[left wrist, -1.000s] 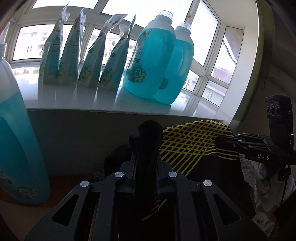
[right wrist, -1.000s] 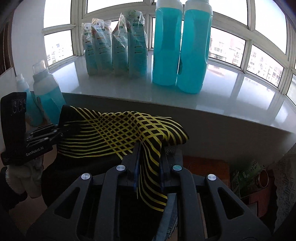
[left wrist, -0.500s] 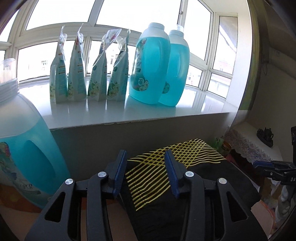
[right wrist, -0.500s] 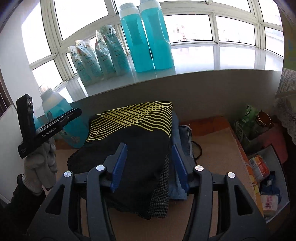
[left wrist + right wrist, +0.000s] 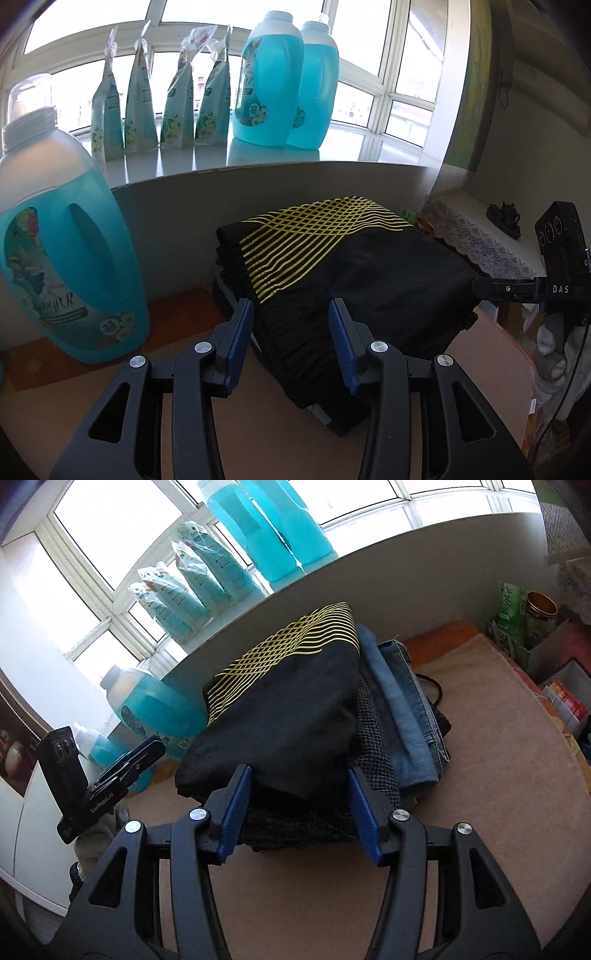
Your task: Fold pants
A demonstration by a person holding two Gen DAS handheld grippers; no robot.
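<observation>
Left wrist view: my left gripper (image 5: 291,334) hangs just short of the near edge of the folded black pants (image 5: 369,273); its jaws stand apart with nothing pinched between the blue pads (image 5: 238,338). The pants, with their yellow lattice print (image 5: 317,229), lie on top of a pile on the tan worktop (image 5: 258,435), below the sill (image 5: 258,162). A big blue bottle (image 5: 62,258) stands to the left of the pile. My right gripper (image 5: 517,288) shows at the far right edge, off the cloth.

Right wrist view: my right gripper (image 5: 301,808) faces the pile's near end, jaws apart and gripping nothing. Under the pants (image 5: 284,720) lie a dark checked piece (image 5: 373,746) and blue jeans (image 5: 402,705). My left gripper (image 5: 122,764) is at the left, clear of the pile.
</observation>
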